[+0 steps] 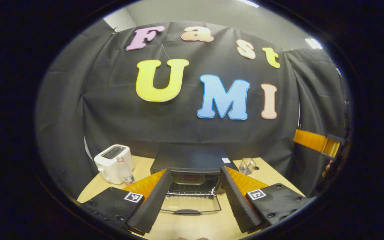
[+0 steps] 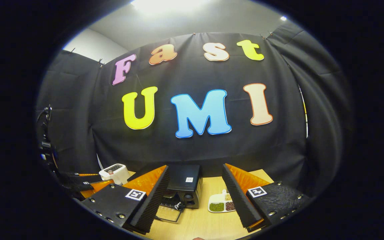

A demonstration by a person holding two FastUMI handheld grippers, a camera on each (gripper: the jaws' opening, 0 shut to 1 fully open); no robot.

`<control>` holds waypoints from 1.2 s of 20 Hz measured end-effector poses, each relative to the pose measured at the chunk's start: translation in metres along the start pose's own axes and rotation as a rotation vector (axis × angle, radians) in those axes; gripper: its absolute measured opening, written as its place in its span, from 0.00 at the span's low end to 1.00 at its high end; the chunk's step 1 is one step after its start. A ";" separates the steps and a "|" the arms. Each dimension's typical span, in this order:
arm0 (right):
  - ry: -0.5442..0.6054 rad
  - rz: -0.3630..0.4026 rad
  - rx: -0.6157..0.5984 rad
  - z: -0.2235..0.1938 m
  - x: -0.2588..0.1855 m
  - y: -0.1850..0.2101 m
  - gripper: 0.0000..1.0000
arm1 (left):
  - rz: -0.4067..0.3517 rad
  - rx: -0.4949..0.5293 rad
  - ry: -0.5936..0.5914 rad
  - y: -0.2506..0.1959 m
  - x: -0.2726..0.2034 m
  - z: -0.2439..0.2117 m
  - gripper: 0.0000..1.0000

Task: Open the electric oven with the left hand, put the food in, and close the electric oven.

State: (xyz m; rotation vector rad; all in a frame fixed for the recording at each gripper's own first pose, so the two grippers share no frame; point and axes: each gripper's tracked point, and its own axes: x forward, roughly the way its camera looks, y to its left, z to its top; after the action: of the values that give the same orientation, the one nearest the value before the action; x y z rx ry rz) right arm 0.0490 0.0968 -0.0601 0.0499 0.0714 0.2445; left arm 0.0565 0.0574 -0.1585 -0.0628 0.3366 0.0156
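while held above a pale wooden table point(image 1: 272, 176), looked down along the left gripper point(image 1: 195, 200), fingers spread wide and gripping nothing, straight at a black electric oven point(image 1: 192, 160) in the middle of the table. showed the oven's glass door point(image 1: 190, 203) dropped open and lying flat toward the camera, between the fingers, with a wire rack point(image 1: 192, 190) inside and a pale dish point(image 1: 189, 179) sitting on it; could not tell what the dish held. to the oven's left, showed a white toaster point(image 1: 112, 161) with a small plastic bottle point(image 1: 124, 171) just in front of it; to the oven's right, a clear glass container point(image 1: 247, 165). at the far right edge, caught part of the other gripper. from the right gripper view, looked down along the right gripper point(image 2: 195, 200), fingers likewise wide apart and empty, with the oven point(image 2: 183, 185) between them, its door point(image 2: 168, 213) down, and a white divided plate point(image 2: 220, 205) of green and dark grains just right of the oven.
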 end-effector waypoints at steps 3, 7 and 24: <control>-0.004 -0.004 0.006 0.005 0.002 -0.002 0.96 | -0.008 0.012 0.082 -0.001 0.014 -0.040 0.97; 0.010 -0.015 0.019 0.002 0.003 -0.010 0.96 | -0.007 0.023 0.201 0.002 0.027 -0.095 1.00; 0.063 -0.113 0.067 -0.021 0.000 -0.063 0.96 | -0.011 0.059 0.646 0.014 0.055 -0.237 0.98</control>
State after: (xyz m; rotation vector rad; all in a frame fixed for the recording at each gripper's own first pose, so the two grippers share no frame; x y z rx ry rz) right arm 0.0625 0.0367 -0.0843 0.1044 0.1451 0.1303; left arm 0.0300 0.0567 -0.4010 -0.0088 0.9816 -0.0262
